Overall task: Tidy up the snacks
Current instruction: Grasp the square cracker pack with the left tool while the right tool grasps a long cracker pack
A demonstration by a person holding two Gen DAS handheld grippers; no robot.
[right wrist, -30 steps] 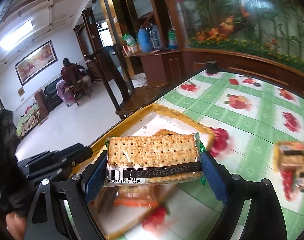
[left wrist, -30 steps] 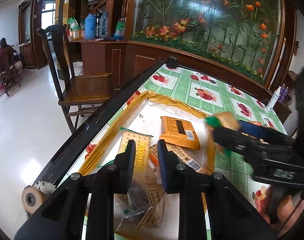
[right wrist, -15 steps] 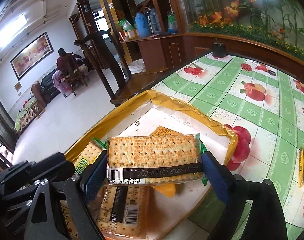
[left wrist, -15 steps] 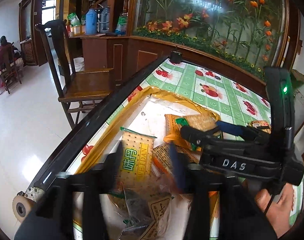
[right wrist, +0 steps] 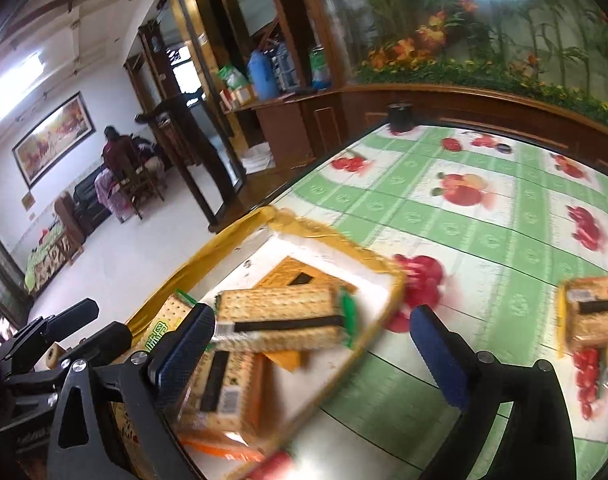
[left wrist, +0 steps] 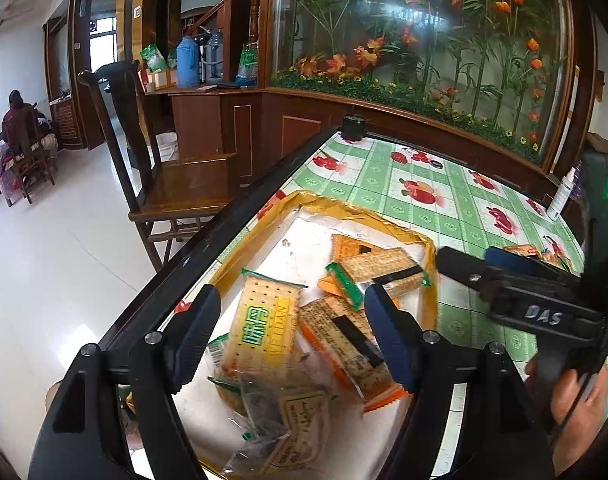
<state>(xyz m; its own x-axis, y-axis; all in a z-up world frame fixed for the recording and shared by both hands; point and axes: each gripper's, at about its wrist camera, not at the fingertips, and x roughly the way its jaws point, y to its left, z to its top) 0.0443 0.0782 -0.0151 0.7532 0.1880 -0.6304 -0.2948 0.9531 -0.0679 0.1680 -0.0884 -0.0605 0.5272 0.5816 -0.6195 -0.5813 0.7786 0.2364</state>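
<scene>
Cracker packs point(left wrist: 378, 270) piled in the tray point(left wrist: 244, 246) on the table point(left wrist: 444, 200), chair point(left wrist: 176, 184) left.

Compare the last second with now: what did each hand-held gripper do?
The right hand-held gripper let go of the green-ended cracker pack, which now lies in the yellow-rimmed tray, and opened wide. The left hand-held gripper, nearly closed a second ago, opened too. The other packs in the tray and those out on the tablecloth stayed put.
</scene>
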